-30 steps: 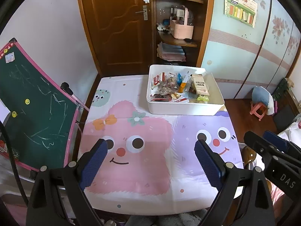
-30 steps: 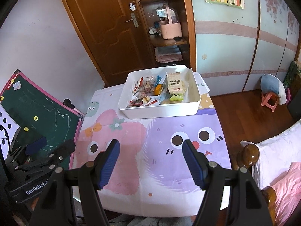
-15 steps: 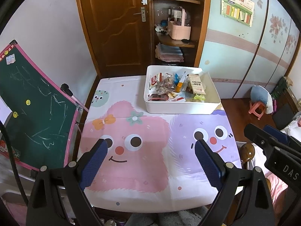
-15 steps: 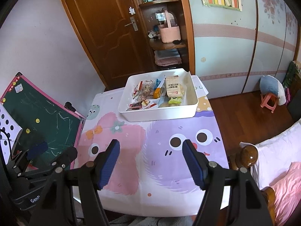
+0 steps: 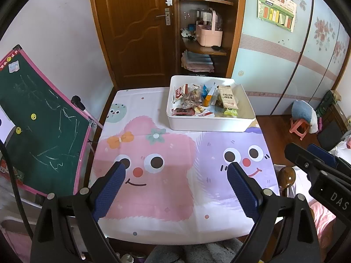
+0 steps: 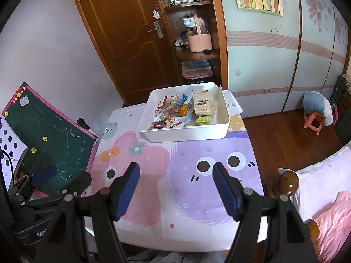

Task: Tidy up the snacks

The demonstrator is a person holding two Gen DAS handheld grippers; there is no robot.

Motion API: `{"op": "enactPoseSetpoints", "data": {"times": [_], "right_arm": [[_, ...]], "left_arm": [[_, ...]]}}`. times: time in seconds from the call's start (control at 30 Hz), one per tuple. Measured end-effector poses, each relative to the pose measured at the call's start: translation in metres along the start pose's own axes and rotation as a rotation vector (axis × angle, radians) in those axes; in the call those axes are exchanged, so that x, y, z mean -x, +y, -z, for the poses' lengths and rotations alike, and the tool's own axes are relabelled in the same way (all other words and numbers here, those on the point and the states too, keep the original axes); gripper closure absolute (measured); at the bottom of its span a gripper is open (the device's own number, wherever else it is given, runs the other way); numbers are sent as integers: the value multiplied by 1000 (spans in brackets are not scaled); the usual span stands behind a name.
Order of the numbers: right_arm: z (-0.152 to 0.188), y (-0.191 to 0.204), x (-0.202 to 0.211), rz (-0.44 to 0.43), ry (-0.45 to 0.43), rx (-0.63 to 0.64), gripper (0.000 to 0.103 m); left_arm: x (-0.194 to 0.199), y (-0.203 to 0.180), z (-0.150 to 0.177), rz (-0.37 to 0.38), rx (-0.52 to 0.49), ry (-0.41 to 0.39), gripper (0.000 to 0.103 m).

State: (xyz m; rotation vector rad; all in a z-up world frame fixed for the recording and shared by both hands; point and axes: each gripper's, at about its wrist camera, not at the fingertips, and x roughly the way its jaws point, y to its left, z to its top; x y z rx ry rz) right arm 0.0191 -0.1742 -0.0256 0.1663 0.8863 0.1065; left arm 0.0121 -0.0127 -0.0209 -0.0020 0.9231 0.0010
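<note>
Both tools (image 5: 175, 171) apart, snacks (image 5: 204, 103) beyond

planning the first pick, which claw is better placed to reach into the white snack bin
Right, slightly. Both claws hang open and empty over the tablecloth, but the white bin lies almost straight ahead of the right claw and off to the right of the left claw.

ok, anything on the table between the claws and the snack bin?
Nothing visible. Only bare cartoon tablecloth lies between the open left claw, the open right claw and the white bin of snacks.
</note>
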Motion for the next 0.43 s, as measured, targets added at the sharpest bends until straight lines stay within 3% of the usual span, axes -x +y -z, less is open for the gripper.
{"op": "enactPoseSetpoints", "data": {"times": [0.43], "right_arm": [[1,0,1,2,-1,0,34]], "left_arm": [[3,-3,11,8,7,6,10]]}}
